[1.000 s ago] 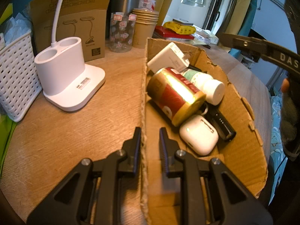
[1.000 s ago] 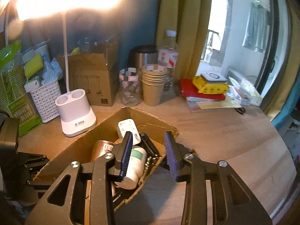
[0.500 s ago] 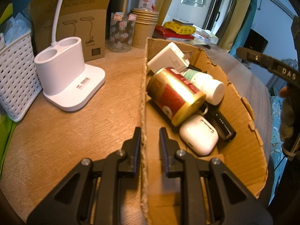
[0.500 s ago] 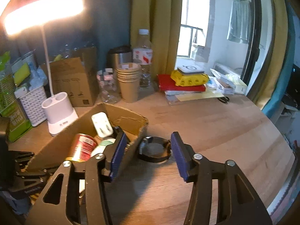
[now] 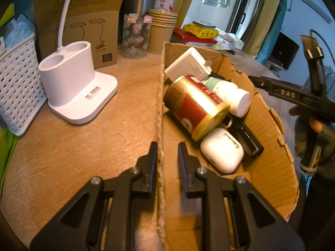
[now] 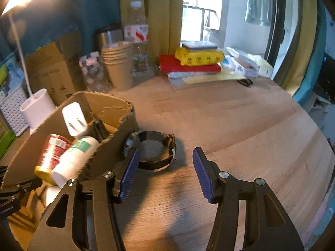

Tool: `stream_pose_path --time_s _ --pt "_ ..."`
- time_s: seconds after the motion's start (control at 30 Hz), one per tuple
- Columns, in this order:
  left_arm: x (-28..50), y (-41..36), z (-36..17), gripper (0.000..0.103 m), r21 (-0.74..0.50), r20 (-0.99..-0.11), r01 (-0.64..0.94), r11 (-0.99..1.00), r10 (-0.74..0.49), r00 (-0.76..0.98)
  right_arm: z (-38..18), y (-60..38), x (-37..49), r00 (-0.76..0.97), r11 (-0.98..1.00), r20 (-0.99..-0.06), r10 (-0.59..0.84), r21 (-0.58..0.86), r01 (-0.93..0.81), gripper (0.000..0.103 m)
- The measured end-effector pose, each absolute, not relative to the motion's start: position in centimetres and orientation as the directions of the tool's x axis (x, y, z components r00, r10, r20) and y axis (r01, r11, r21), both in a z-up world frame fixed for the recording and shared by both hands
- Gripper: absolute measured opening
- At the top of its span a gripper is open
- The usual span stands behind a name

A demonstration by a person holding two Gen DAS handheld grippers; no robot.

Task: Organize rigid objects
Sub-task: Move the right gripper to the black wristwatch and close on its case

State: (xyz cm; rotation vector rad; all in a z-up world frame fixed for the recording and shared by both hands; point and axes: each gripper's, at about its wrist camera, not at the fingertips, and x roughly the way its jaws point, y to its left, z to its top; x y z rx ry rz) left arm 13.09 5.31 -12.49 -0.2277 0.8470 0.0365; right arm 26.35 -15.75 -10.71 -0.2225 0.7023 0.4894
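Cardboard is sitting pinched between the fingers of my left gripper [image 5: 167, 156]: I am clamping the near wall of the cardboard box [image 5: 270, 167]. Lying inside that box are a red and gold can [image 5: 194, 106], a white pill bottle [image 5: 230, 96], a white charger [image 5: 188, 64] and a white earbud case [image 5: 223, 150]. My right gripper [image 6: 165, 171] is hovering wide apart, holding nothing, just outside the box, where a black wristwatch [image 6: 155, 152] is resting on the wooden table [image 6: 240, 129] against the box wall.

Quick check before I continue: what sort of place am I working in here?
Most likely a home desk in a bedroom or dorm room: a desk lamp base, stacked paper cups and a water bottle crowd the wooden table, with curtains behind.
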Motion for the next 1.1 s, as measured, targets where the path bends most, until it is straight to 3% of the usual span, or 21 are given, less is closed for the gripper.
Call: stream_pose_path --time_s 0.33,0.6,0.9,1.1 --pt "13.1 5.3 -12.5 0.021 -0.183 -0.747 -0.122 0.976 -0.057 0.663 -12.9 -14.9 28.4 0.646 0.879 -0.717 0.262 -0.099 -0.466 0.056" --pt "13.1 5.3 -12.5 0.021 -0.182 -0.747 -0.122 0.976 -0.056 0.663 -13.4 -16.1 28.5 0.679 0.889 -0.707 0.198 -0.162 -0.428 0.056" --pt "13.1 5.3 -12.5 0.021 -0.182 -0.747 -0.122 0.976 -0.057 0.663 -13.3 -18.4 28.5 0.694 0.914 -0.696 0.183 -0.140 -0.382 0.056" --pt "13.1 5.3 -12.5 0.021 -0.182 -0.747 -0.122 0.976 -0.056 0.663 -10.5 -18.6 25.8 0.725 0.890 -0.611 0.319 -0.070 -0.451 0.054"
